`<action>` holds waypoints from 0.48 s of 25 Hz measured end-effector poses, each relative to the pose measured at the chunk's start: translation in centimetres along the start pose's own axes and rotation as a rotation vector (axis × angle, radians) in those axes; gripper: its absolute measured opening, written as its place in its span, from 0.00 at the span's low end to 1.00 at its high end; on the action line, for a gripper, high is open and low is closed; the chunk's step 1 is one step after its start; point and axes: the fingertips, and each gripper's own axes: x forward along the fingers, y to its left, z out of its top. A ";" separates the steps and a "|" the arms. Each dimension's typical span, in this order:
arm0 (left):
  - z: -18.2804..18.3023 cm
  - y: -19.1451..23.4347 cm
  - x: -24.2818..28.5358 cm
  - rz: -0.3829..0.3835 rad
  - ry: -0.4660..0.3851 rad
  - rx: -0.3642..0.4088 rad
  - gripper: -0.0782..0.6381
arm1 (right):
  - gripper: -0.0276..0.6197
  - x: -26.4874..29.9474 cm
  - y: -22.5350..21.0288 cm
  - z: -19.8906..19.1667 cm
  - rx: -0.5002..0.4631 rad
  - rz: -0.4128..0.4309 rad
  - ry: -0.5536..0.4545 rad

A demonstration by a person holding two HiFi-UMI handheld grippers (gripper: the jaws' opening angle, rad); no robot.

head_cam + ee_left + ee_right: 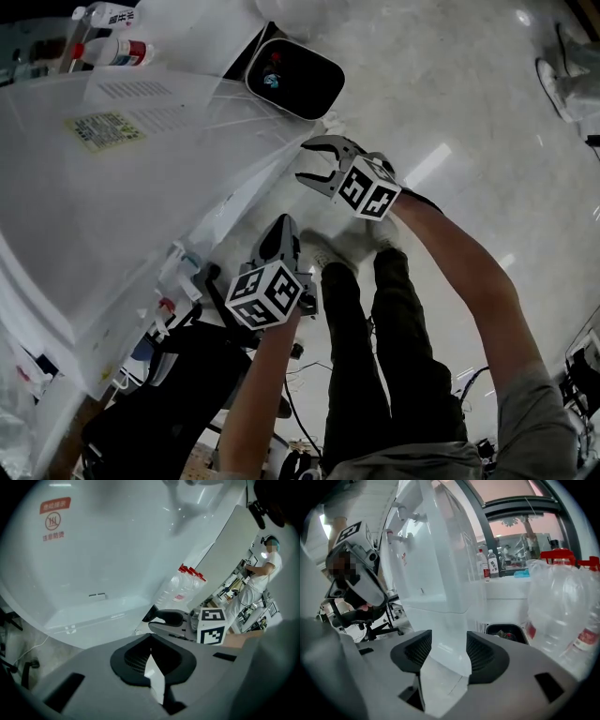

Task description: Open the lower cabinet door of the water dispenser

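- The water dispenser [141, 187], a tall glossy white plastic box with rounded edges, fills the left of the head view and stands on the floor.
- The floor [450, 84] is pale polished stone that throws back bright streaks of light.
- The lower cabinet door [89, 618], a smooth white panel, sits at the foot of the dispenser's front just above the floor, straight ahead of the left gripper.
- A black office chair [159, 403] with a matt seat stands beside the dispenser's near corner.
- A rounded-rectangle bin [309, 84], black inside a white rim, stands on the floor near the dispenser's far side.
- A clear, ribbed plastic water jug [562, 606] with a red cap stands at the right of the right gripper view.
- The right gripper [449, 651], grey with ribbed black pads, has its jaws spread wide; the dispenser's white corner edge lines up in the gap, and the pads do not press on it.
- The left gripper [151, 656] has its jaws pressed together with nothing between them.
- Two small bottles [112, 47] with red caps lie beyond the dispenser's top.
- A red round warning sticker [55, 521] marks the dispenser's upper front.
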 end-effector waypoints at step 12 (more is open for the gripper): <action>-0.6 1.1 -0.2 -0.001 0.032 0.026 0.12 | 0.44 4.2 -2.1 0.9 -0.153 0.048 0.077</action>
